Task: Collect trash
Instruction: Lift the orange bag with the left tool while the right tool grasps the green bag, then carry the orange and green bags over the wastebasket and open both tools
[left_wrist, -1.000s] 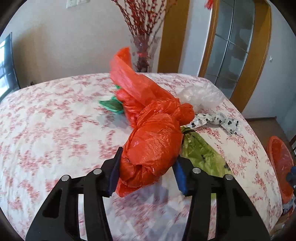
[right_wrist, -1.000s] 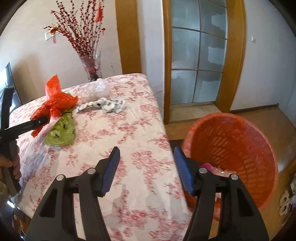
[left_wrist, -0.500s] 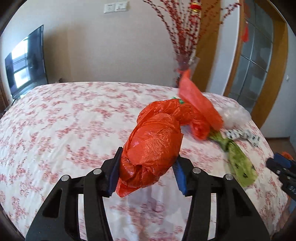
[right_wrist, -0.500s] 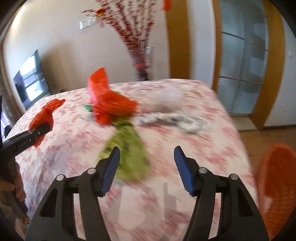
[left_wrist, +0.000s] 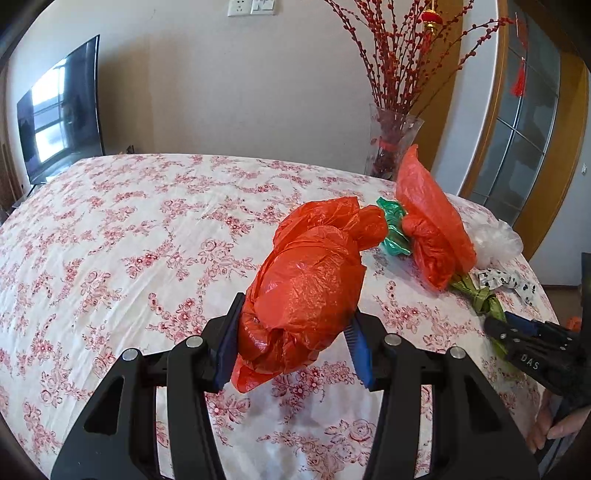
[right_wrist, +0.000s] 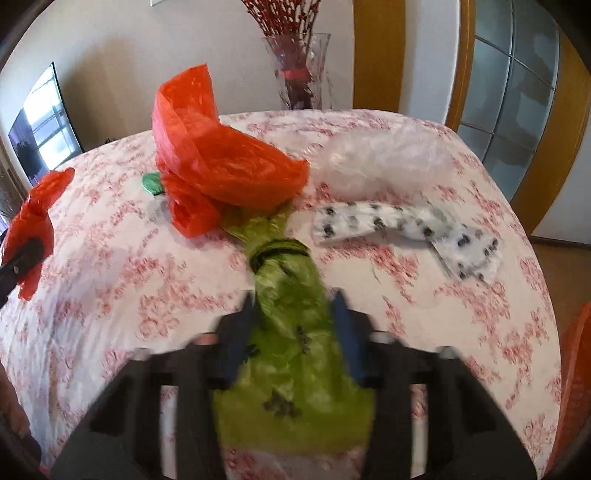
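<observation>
My left gripper (left_wrist: 291, 354) is shut on a crumpled orange plastic bag (left_wrist: 306, 288) and holds it above the flowered tablecloth (left_wrist: 129, 240); that bag also shows at the left of the right wrist view (right_wrist: 35, 225). My right gripper (right_wrist: 295, 332) is open, its blue pads on either side of a knotted green bag (right_wrist: 291, 332) lying on the table. The view is blurred. A second orange bag (right_wrist: 218, 162), a dark green scrap (right_wrist: 151, 182), a clear bag (right_wrist: 384, 158) and a spotted white bag (right_wrist: 406, 229) lie beyond.
A glass vase (left_wrist: 391, 140) with red branches stands at the table's far edge. The orange waste basket (right_wrist: 574, 387) shows at the right past the table edge. A television (left_wrist: 59, 110) is at the far left, glass doors (right_wrist: 517, 92) at the right.
My right gripper swung from the basket to the table and came down around the green bag. My left gripper lifted the orange bag away from the pile, to the left.
</observation>
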